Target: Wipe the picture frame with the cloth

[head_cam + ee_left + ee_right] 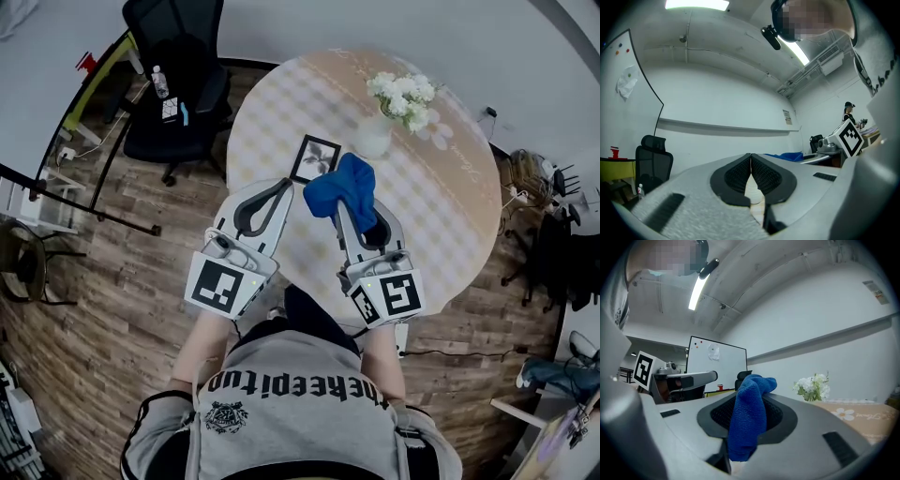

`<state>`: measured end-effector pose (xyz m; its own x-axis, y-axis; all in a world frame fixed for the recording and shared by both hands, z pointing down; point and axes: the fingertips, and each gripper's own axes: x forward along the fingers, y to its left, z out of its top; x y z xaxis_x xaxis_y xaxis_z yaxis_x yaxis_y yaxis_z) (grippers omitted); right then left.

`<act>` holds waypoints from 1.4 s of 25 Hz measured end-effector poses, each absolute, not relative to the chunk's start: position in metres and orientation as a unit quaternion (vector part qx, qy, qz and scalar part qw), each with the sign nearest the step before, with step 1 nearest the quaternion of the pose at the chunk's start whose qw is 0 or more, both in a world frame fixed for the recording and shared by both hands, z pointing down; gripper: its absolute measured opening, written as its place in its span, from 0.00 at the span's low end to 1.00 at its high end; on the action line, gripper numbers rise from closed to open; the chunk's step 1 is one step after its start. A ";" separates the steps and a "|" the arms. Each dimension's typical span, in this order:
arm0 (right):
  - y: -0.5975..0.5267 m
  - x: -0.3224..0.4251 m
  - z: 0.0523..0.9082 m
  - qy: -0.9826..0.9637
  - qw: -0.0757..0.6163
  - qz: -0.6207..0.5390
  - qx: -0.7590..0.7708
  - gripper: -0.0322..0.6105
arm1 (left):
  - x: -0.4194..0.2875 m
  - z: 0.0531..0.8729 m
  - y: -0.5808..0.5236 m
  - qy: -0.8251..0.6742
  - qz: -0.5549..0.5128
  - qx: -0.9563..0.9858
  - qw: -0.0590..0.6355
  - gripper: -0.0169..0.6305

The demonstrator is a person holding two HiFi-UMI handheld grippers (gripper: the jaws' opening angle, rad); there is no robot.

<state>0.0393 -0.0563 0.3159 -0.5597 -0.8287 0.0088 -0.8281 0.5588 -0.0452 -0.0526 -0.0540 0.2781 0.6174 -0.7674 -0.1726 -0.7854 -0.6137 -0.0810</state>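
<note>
While our right gripper is clenched on the blue cloth, which bunches over its tips, we hold it just short of the frame. The frame sits on the round table near the vase, slightly ahead and left of the cloth; the two look close but apart. Our left gripper has its jaws pressed together with nothing between them, near the frame's closer edge. We judge this the approach, with wiping not yet begun. Next we must lower the cloth onto the frame and sweep across it, perhaps steadying the frame with the left tips so it doesn't slide.
</note>
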 end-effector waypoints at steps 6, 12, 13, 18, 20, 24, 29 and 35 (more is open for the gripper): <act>-0.102 0.040 0.319 0.884 0.007 -0.028 -0.466 0.20 | -0.052 0.281 -0.095 0.439 0.049 -0.895 0.068 0.05; -0.140 0.044 0.330 0.887 -0.004 -0.038 -0.460 0.20 | -0.046 0.287 -0.131 0.443 0.045 -0.894 0.051 0.05; -0.146 0.045 0.333 0.887 -0.006 -0.041 -0.459 0.20 | -0.044 0.290 -0.136 0.445 0.041 -0.894 0.038 0.05; -0.171 0.051 0.353 0.888 -0.014 -0.061 -0.455 0.20 | -0.035 0.305 -0.157 0.450 0.030 -0.892 0.019 0.05; -0.181 0.053 0.363 0.886 -0.013 -0.075 -0.458 0.20 | -0.035 0.311 -0.163 0.452 0.022 -0.892 0.013 0.05; -0.196 0.055 0.384 0.878 -0.016 -0.107 -0.466 0.20 | -0.035 0.323 -0.171 0.447 0.012 -0.895 -0.002 0.05; -0.215 0.052 0.409 0.868 -0.039 -0.125 -0.478 0.20 | -0.036 0.340 -0.189 0.432 0.002 -0.902 -0.023 0.05; -0.225 0.044 0.439 0.851 -0.059 -0.157 -0.498 0.20 | -0.040 0.357 -0.201 0.401 -0.012 -0.915 -0.042 0.05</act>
<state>0.0439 -0.2252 0.4388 -0.4960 -0.8295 0.2569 -0.8666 0.4540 -0.2072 -0.0399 -0.2012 0.3573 0.6782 -0.7328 0.0552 -0.7348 -0.6749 0.0676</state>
